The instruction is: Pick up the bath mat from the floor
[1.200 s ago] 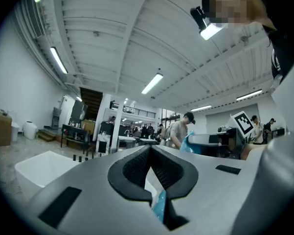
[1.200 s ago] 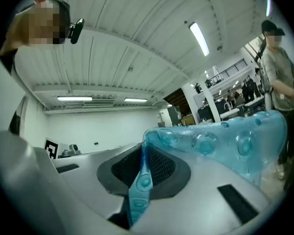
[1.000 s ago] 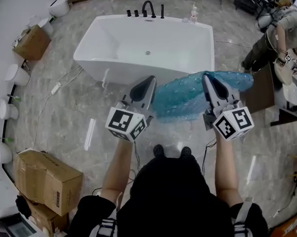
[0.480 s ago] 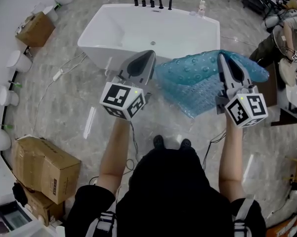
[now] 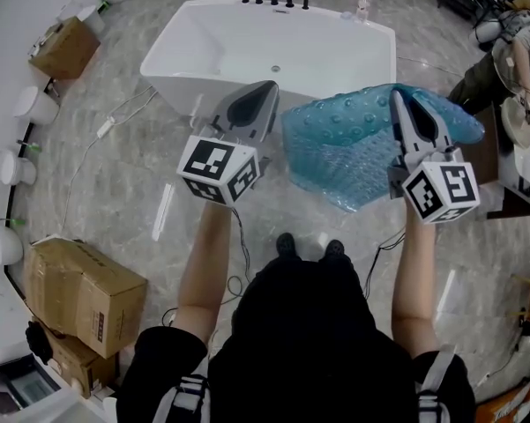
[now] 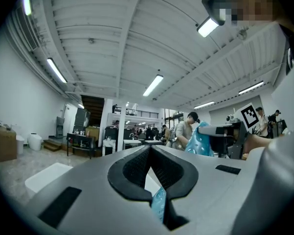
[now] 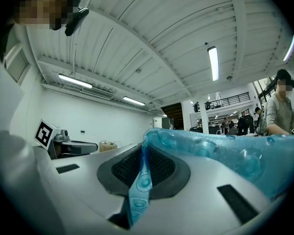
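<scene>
Bath mat (image 5: 348, 152): translucent blue, studded with round bubbles. It is clear of the floor (image 5: 106, 192) and slung in the air between my two grippers, sagging to a point at its near edge. It hangs on my side of the white bathtub (image 5: 273, 60), and in the head view its far edge overlaps the tub's near rim.

Left gripper (image 5: 266, 91): jaws drawn together on the mat's left edge. A thin blue sliver of the mat (image 6: 159, 204) is caught in the slot between the black pads (image 6: 132, 168).

Right gripper (image 5: 399, 97): jaws narrow, clamped on the mat's right edge. In the right gripper view the blue sheet (image 7: 225, 153) runs up between the pads (image 7: 163, 165) and folds over one jaw.

Both grippers point away from me, toward the tub. Cardboard boxes (image 5: 84, 302) stand at the floor's near left, and a second person (image 5: 503, 51) bends over at its far right corner.
</scene>
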`<action>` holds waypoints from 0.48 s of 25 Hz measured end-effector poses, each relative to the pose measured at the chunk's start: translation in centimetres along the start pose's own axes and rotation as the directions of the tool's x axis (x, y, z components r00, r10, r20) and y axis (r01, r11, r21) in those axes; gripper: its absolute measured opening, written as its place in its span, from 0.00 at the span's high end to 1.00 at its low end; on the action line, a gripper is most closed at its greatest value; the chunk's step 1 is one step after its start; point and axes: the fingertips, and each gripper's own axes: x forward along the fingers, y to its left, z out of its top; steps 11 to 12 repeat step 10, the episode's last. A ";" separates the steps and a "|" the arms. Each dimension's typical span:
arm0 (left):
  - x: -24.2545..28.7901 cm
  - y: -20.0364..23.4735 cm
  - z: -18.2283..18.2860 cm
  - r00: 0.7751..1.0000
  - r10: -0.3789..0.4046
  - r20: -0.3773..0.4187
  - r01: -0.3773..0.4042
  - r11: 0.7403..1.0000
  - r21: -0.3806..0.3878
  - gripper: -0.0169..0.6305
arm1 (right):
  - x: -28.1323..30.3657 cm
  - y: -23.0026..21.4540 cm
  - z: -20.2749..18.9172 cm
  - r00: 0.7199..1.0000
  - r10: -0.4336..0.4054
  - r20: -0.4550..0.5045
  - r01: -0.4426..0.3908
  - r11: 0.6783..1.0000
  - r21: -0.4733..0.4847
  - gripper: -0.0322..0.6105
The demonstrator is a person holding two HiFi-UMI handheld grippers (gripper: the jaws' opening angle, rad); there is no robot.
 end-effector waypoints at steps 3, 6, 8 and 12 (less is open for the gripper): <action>0.2 -0.5 -0.3 1.000 -0.007 -0.007 0.007 1.000 0.007 0.95 | -0.4 0.2 -0.3 1.000 0.006 -0.001 -0.006 1.000 -0.007 0.90; 0.3 -0.5 -0.2 1.000 -0.007 -0.009 0.007 1.000 0.015 0.95 | -0.5 0.2 -0.3 1.000 0.008 -0.002 -0.008 1.000 -0.007 0.90; 0.4 -0.5 0.1 1.000 -0.008 -0.008 0.008 1.000 0.019 0.95 | -0.6 0.1 0.0 1.000 0.006 -0.002 -0.006 1.000 -0.005 0.90; 0.4 -0.6 0.4 1.000 -0.010 -0.008 0.010 1.000 0.023 0.95 | -0.6 0.1 0.4 1.000 0.003 -0.003 -0.003 1.000 -0.004 0.90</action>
